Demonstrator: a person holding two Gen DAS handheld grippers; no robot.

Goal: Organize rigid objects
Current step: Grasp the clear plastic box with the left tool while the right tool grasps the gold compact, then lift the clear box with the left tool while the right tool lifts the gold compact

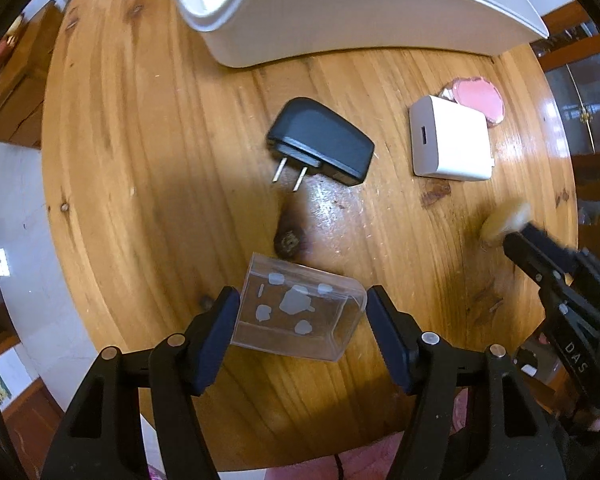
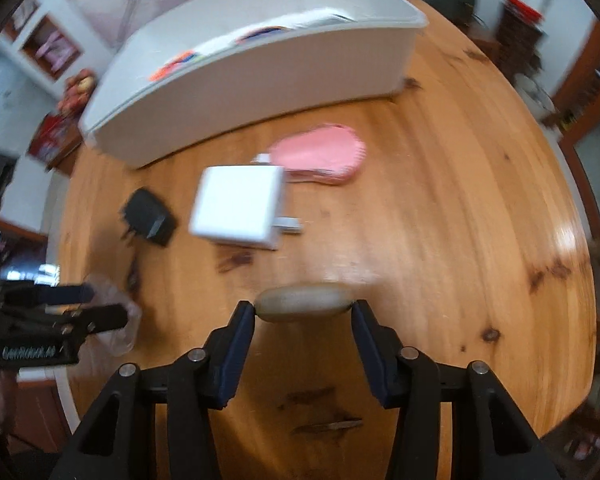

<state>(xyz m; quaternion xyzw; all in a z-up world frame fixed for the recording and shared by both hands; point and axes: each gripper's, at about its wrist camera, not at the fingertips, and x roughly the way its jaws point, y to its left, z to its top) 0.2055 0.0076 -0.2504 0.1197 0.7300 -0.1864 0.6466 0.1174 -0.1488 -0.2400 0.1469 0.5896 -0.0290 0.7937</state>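
The left gripper (image 1: 303, 312) points down at the round wood table (image 1: 140, 160). Its two fingers squeeze a clear box (image 1: 298, 314), one on each side. The box has pale shapes printed on it and tilts a bit above the table.

The right gripper (image 2: 303, 312) is clamped on a flat tan disc (image 2: 303, 307). It pinches the disc by its two thin edges. The disc looks blurry, and so does most of what this camera sees. From the left camera, the right gripper (image 1: 516, 240) shows at the right edge with the disc (image 1: 504, 220) at its tip, well apart from the clear box.

Farther out, a black plug (image 1: 322, 146) lies on the table with its two metal prongs pointing back at the left gripper. To its right lies a white charger (image 1: 450, 142). Just behind the charger is a pink thing (image 1: 480, 98), touching it or nearly so.

At the far side sits a long white bin (image 1: 340, 12). Bright things show inside it, too blurry to name.
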